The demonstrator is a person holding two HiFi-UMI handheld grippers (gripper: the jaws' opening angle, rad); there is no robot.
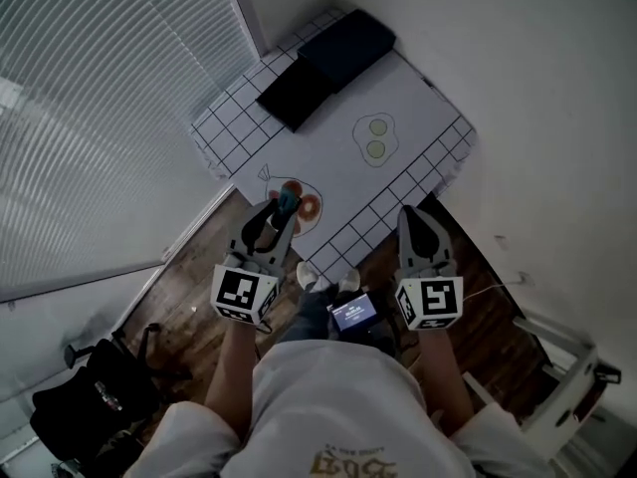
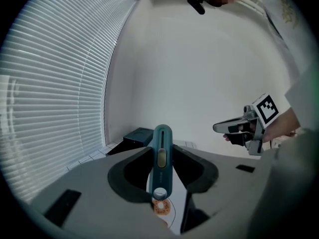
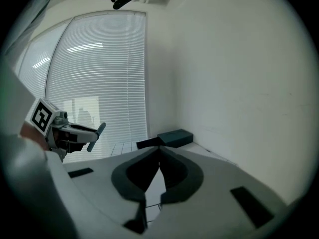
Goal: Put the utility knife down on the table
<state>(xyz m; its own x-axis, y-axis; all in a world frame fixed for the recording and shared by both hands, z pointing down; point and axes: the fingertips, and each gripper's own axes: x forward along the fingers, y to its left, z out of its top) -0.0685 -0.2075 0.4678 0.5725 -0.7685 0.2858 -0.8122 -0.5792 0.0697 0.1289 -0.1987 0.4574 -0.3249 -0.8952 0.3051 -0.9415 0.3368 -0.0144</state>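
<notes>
A teal utility knife (image 2: 162,156) stands upright between the jaws of my left gripper (image 2: 162,151), which is shut on it. In the head view the left gripper (image 1: 283,213) holds the knife (image 1: 288,202) over the near edge of the table (image 1: 328,162), above a printed donut drawing (image 1: 310,207). My right gripper (image 1: 413,213) hovers at the table's near right edge. Its jaws (image 3: 158,154) meet with nothing between them. From the right gripper view, the knife (image 3: 95,135) juts out of the left gripper.
The white tablecloth has a grid border and a fried-egg print (image 1: 375,137). A dark box (image 1: 346,46) and a flat black item (image 1: 295,94) lie at the far end. Blinds (image 1: 100,118) on the left, a wall on the right. A black bag (image 1: 90,398) sits on the floor.
</notes>
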